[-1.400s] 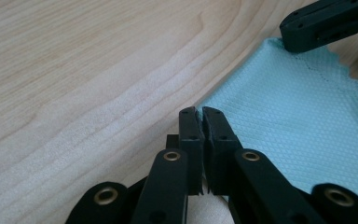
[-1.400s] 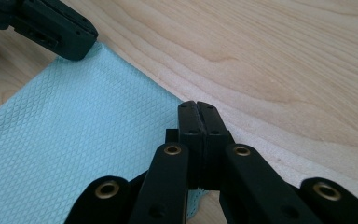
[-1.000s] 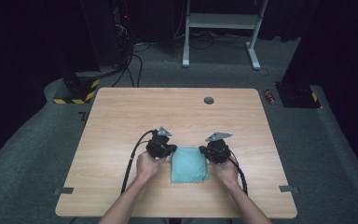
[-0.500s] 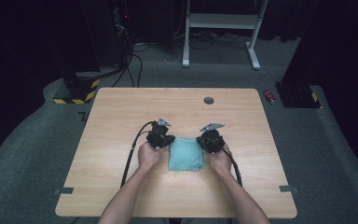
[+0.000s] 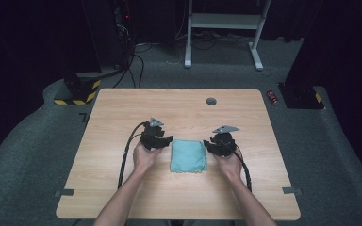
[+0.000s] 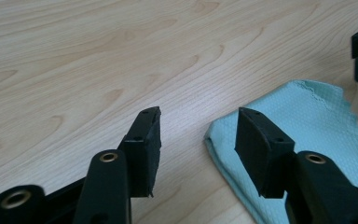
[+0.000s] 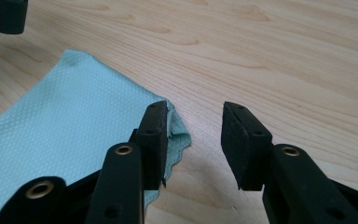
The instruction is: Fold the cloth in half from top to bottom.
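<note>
1. Left claw (image 6: 198, 135): its jaws have just been opening, and now they stand apart with bare wood in the gap. One jaw hangs over the near corner of the teal cloth (image 6: 307, 130), pressing nothing.
2. Right claw (image 7: 193, 140): same story, jaws just been opening, now parted. The cloth's scalloped corner (image 7: 175, 128) lies just beside the inner jaw, free of it.
3. From the high view, the left claw (image 5: 162, 140) and right claw (image 5: 213, 145) sit at either side of the cloth (image 5: 188, 155), each just off its edge, a hand behind each.
4. The cloth lies flat as a small, neat, doubled-up rectangle near the middle of the wooden worktop (image 5: 122, 197), closer to the person's side.
5. My read: the fold is laid down and let go, so this step looks done. What may be left is another fold or a smoothing of the edges; the layers at the right corner gape a little.
6. Farther out, a round grommet (image 5: 210, 100) sits near the far edge, well apart.
</note>
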Available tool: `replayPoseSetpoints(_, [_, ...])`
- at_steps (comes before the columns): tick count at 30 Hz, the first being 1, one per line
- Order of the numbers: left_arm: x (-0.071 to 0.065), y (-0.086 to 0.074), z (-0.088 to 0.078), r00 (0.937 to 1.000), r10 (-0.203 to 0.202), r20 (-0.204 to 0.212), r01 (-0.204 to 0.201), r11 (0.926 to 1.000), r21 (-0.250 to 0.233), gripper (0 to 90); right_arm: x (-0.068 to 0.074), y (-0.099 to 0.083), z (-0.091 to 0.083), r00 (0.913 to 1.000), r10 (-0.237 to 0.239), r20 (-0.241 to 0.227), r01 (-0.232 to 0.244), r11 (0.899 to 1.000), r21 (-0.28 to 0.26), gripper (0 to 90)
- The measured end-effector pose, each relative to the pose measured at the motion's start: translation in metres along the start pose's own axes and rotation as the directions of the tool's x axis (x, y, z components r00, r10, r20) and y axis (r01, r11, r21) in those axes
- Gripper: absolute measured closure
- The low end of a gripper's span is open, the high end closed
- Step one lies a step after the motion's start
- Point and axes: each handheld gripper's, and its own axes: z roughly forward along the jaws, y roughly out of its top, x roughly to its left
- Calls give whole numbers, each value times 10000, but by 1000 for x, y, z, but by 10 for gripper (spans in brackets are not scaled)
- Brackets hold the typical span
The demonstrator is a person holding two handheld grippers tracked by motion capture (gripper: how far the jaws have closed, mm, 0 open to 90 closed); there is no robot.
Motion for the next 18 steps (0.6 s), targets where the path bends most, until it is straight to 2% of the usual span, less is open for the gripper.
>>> replayPoseSetpoints(1, [0, 0, 0, 10000, 0, 0, 0, 10000, 0, 490, 0, -1, -4, 10000, 18, 22, -18, 10000, -77, 599])
replayPoseSetpoints(4, [4, -8, -14, 9999, -107, -31, 106, 9995, -305, 470, -4, -5, -18, 10000, 74, 27, -73, 9993, -371, 583])
replayPoseSetpoints(6, [5, -10, -18, 9998, -194, -5, 194, 9992, -358, 457, -8, -9, -26, 9998, 171, 55, -168, 9985, -513, 577])
replayPoseSetpoints(8, [9, -15, -28, 9997, -226, -79, 222, 9987, -465, 447, -12, -13, -33, 9996, 272, 80, -267, 9980, -572, 573])
replayPoseSetpoints(18, [20, -31, -61, 9983, -507, -293, 477, 9942, -961, 439, -26, -32, -58, 9966, 809, 159, -788, 9915, -1039, 573])
